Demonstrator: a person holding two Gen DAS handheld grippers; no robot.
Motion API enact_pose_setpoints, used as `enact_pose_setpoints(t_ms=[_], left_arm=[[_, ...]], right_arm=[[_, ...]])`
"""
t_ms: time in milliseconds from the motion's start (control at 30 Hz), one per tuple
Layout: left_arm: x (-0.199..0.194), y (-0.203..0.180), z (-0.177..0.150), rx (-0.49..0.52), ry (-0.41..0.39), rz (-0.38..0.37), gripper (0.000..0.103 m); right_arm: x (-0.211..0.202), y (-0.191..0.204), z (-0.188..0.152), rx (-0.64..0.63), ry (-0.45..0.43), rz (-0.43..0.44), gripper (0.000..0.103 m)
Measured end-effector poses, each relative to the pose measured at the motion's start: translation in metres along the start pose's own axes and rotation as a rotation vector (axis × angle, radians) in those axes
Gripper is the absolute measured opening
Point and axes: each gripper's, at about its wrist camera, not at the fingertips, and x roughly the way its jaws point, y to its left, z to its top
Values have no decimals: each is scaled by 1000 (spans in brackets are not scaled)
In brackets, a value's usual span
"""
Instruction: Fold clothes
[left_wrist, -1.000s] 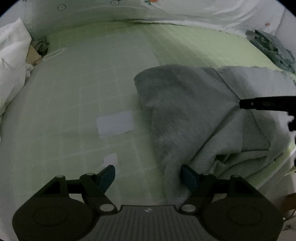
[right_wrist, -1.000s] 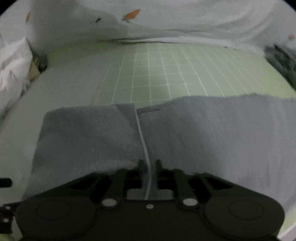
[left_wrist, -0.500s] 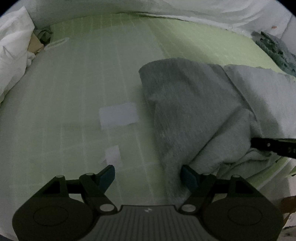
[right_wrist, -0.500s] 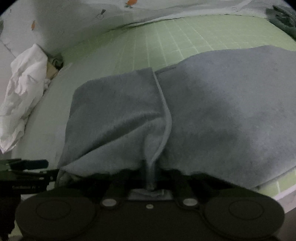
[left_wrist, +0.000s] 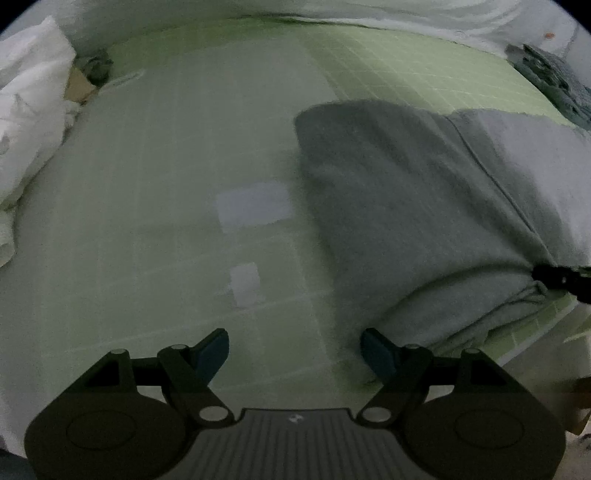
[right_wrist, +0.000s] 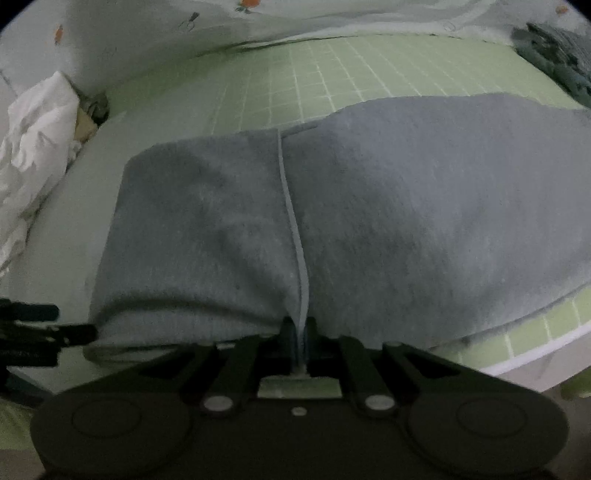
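Note:
A grey fleece garment (left_wrist: 413, 206) lies folded on a green checked bed sheet (left_wrist: 184, 147). In the right wrist view the garment (right_wrist: 369, 206) fills the middle, with a pale seam edge running down to my right gripper (right_wrist: 298, 332), which is shut on that edge near the bed's front. My left gripper (left_wrist: 295, 350) is open and empty above the sheet, just left of the garment's near corner. The right gripper's tip (left_wrist: 561, 280) shows at the right edge of the left wrist view. The left gripper (right_wrist: 33, 332) shows at the left edge of the right wrist view.
A white crumpled cloth (left_wrist: 26, 122) lies at the left of the bed. A dark patterned garment (left_wrist: 554, 81) lies at the far right corner. A white printed quilt (right_wrist: 332, 18) runs along the back. The bed's front edge (right_wrist: 535, 347) is close to the right gripper.
My right gripper has pulled the garment's edge toward the front of the bed, laying it over itself. The left gripper stayed open and shifted slightly.

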Motion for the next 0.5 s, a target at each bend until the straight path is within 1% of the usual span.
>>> enact_pose_setpoints(t_ms=[33, 67, 100, 133, 267, 333, 400, 467, 500], left_arm=[[-4, 3, 2, -19, -12, -2, 80], [-8, 7, 4, -36, -24, -3, 80], [-12, 7, 8, -48, -41, -1, 80], [-16, 7, 12, -58, -57, 2, 80], [-21, -13, 30, -40, -101, 18, 80], [-18, -33, 37, -6, -102, 19, 80], [-15, -54, 44, 28, -103, 19, 80], [-12, -77, 48, 73, -104, 14, 80], [-10, -89, 51, 81, -104, 12, 81]], right_arm=[[0, 0, 1, -5, 3, -4, 17], [-1, -1, 2, -7, 4, -7, 20], [-2, -3, 3, -8, 2, -9, 28], [-3, -5, 4, -9, -4, -11, 39], [-15, -21, 11, 3, -45, 0, 56], [-18, -33, 17, 13, -58, 5, 79], [-23, -50, 22, 24, -68, -8, 83], [-27, -69, 26, 39, -75, -26, 86], [-29, -80, 27, 54, -77, -32, 89]])
